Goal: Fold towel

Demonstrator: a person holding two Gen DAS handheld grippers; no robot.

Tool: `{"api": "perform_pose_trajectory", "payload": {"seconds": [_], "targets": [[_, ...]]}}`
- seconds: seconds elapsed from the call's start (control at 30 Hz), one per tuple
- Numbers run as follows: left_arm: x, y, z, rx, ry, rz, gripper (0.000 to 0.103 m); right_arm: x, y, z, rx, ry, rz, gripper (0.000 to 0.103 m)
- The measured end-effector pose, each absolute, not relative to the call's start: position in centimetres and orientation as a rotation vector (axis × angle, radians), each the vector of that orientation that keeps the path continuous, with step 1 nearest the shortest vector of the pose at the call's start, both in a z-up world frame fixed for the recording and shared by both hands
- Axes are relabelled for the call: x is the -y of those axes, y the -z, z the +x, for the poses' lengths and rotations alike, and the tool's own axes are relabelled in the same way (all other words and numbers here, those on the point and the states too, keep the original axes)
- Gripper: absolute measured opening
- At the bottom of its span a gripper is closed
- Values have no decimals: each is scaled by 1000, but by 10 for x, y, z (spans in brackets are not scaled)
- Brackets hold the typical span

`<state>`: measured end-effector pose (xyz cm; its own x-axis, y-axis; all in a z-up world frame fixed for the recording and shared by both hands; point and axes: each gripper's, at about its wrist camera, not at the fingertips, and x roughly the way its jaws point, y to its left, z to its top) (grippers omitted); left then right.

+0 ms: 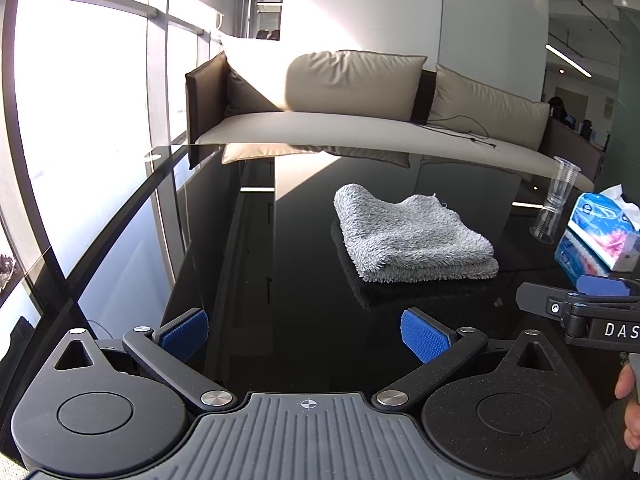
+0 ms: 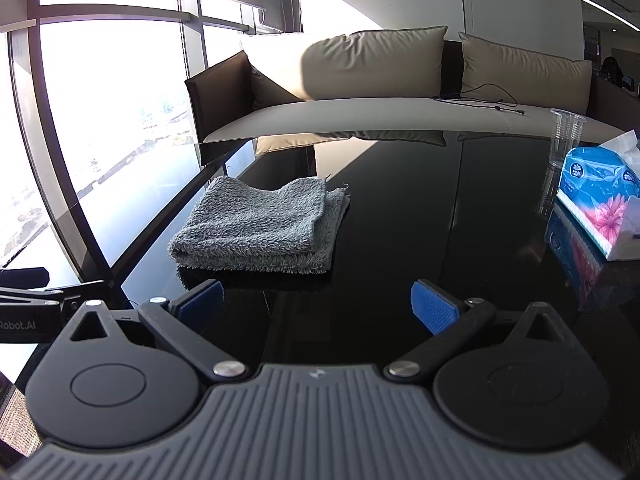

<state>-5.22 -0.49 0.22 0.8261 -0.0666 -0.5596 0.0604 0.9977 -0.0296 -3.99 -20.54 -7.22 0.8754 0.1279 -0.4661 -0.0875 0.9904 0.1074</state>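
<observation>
A fluffy grey towel point(image 1: 412, 236) lies folded into a small square on the glossy black table point(image 1: 288, 216); its layers show at the near edge. In the right wrist view the same towel point(image 2: 260, 226) sits left of centre. My left gripper point(image 1: 304, 334) stands open, short of the towel and to its left, with nothing between its blue pads. My right gripper point(image 2: 318, 306) is open too, just in front of the towel's near right corner and apart from it. The right gripper's body point(image 1: 580, 308) shows at the right edge of the left wrist view, held by a hand point(image 1: 630, 396).
A blue tissue pack point(image 2: 600, 208) and stacked clear plastic cups point(image 2: 564, 136) stand at the table's right side. A beige sofa point(image 1: 360, 120) with cushions runs behind the far table edge. Large windows fill the left. The table's left edge point(image 2: 160, 224) runs close to the towel.
</observation>
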Motion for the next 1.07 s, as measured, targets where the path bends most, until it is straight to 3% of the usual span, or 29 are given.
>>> {"api": "perform_pose_trajectory", "payload": {"seconds": [1.07], "targets": [[2, -1, -67, -594, 77, -12, 102, 202, 72, -57, -500, -122, 85, 102]]}}
